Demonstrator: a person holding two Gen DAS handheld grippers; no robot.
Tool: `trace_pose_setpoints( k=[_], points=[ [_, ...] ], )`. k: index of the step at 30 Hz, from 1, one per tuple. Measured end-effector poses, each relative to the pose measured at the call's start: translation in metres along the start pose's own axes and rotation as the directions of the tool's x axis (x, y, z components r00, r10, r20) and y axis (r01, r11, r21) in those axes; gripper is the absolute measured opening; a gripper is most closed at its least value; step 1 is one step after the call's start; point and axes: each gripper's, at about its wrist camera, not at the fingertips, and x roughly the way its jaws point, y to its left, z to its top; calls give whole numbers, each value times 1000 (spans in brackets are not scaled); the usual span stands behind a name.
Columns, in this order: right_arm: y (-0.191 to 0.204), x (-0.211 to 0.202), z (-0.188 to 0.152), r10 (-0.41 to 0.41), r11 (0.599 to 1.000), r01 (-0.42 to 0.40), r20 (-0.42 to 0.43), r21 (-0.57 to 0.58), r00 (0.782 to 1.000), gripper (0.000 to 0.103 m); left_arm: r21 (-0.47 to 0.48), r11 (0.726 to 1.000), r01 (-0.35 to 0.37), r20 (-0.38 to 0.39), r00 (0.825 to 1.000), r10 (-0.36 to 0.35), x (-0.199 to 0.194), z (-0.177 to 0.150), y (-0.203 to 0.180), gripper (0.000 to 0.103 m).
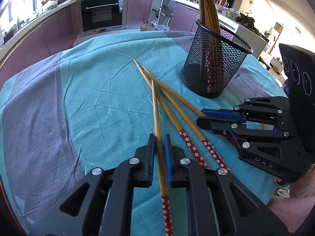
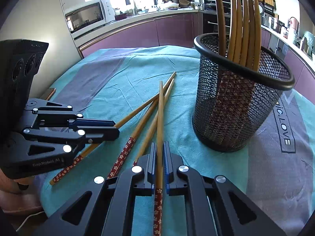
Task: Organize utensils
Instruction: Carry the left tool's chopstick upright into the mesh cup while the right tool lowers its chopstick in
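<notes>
Loose chopsticks [image 1: 173,106] lie crossed on the table [image 1: 88,98]; the mesh holder [image 1: 214,63] stands far right, holding upright chopsticks [image 1: 208,5].

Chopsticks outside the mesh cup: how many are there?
4 chopsticks: one clamped in the left gripper, one in the right gripper, and two loose on the cloth between them. None seems hidden.

My loose bamboo chopsticks with red flowered handle ends [image 1: 171,116] lie crossed on the cloth, tips fanning toward twelve o'clock. At two o'clock of them stands my black wire-mesh cup [image 1: 214,63], upright, holding a bundle of the same chopsticks [image 2: 242,23], handles down.
</notes>
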Motion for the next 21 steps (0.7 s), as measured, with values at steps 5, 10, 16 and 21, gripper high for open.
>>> trace_pose_setpoints(
  k=[5,10,16,21],
  points=[
    [0,2,4,7,1000,-7,2,2,1000,6,-2,1000,-5,-6,1000,5,5,6,0,11],
    [-1,-8,3,24,1000,-24,33,9,999,6,-14,1000,-2,11,1000,2,2,7,2,7],
    [-4,-35,4,43,999,-45,101,10,994,6,-17,999,34,54,998,-33,-19,10,3,7],
    [-11,-59,6,54,998,-59,157,25,986,6,-10,997,79,103,992,-78,-44,14,3,7]
  ],
)
